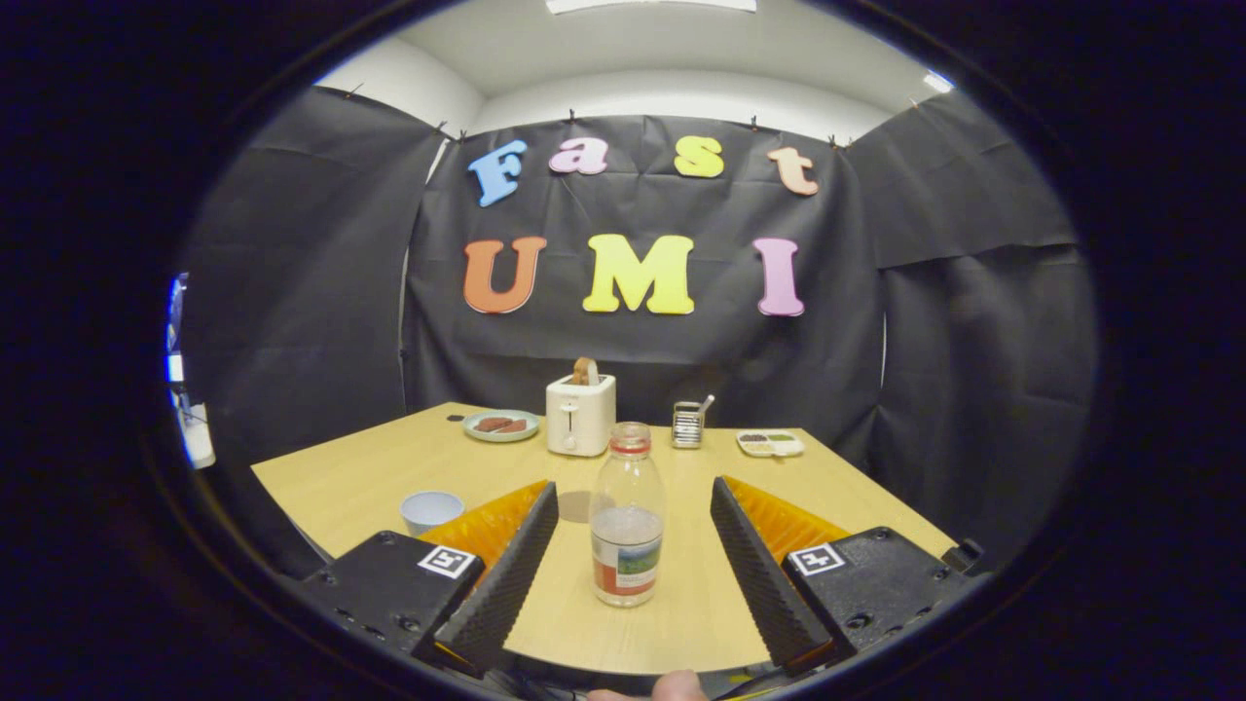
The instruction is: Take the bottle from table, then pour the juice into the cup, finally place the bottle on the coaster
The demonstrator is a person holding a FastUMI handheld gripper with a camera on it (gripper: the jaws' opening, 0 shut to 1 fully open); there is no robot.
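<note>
Stood at the first step: taking the bottle (pixel 628 516). Gripper (pixel 633 560) held wide apart, fingers (pixel 506 574) flanking the bottle on both sides, touching neither. Bottle upright on the table (pixel 389 467), capped, part full, dead ahead at 12 o'clock. Cup (pixel 431 509) at 10 o'clock, beside the left finger. Coaster (pixel 576 506) just behind the bottle, toward 11 o'clock. Toaster (pixel 580 414) farther back, near 12. Next, by judgement: closing squarely on the bottle's body, evenly from both sides, then lifting straight up without tipping.
</note>
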